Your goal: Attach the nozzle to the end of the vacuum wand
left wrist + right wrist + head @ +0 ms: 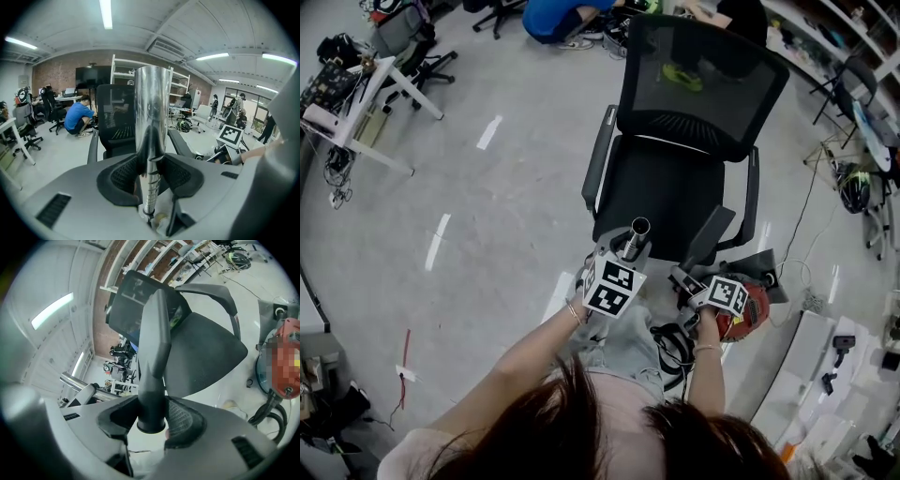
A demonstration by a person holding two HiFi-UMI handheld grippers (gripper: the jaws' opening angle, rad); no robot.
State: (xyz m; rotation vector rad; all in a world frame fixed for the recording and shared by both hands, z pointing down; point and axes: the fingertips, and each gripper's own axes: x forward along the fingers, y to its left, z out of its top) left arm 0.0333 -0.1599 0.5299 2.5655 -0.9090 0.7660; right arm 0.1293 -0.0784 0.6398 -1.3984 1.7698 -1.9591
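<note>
Dark hair fills the bottom of the head view, and just beyond it both hands are up over the office chair (675, 178). The left gripper (623, 253) has its fingers (124, 176) closed on the shiny metal vacuum wand (151, 117), gripping low on the tube. The wand's open end (640, 226) points up and away toward the chair seat.

Over to the right gripper (686, 277): its fingers (185, 420) are clamped on the black crevice nozzle (152, 357) right at the round collar. The slanted tip points away and the collar mouth faces back toward the gripper.

In the head view, nozzle (712, 232) and wand lie roughly side by side, near but apart, so nothing is joined yet. The red vacuum cleaner (752, 314) and its hose (670, 342) sit on the floor by the person's right side.

So this is the line-up phase. As I read it, the collar faces the wrong way, so the right wrist needs to swing the nozzle round until the collar looks straight at the wand's mouth. Hold the wand steady with the left, match the two axes first, then push straight on. A skewed entry will likely jam on the rim.
</note>
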